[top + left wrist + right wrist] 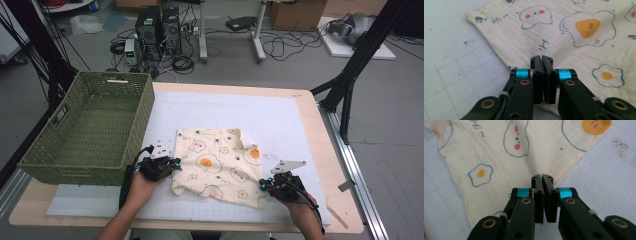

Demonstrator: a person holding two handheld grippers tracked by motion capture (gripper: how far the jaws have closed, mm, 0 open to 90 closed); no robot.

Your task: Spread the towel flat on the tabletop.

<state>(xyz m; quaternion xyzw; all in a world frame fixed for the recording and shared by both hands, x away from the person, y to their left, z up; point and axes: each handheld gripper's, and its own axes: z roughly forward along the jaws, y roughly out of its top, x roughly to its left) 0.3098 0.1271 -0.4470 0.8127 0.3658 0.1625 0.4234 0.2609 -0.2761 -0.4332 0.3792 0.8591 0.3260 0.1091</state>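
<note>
The cream, egg-printed cloth point(218, 163) lies near the mat's front edge, long axis left-right, both near corners pinched by the clenched left gripper point(172, 164) and right gripper point(263, 185), beside an empty green wicker basket point(90, 150).

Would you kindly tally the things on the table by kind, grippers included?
Cloths: 1, the egg-print cloth
Baskets: 1, the green woven basket
Grippers: 2, the left gripper and the right gripper, each with jaws closed at a cloth edge
Total: 4

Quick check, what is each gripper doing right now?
Left gripper: shut on the cream egg-print cloth, at its left edge.
Right gripper: shut on the same cloth's near right corner.
</note>
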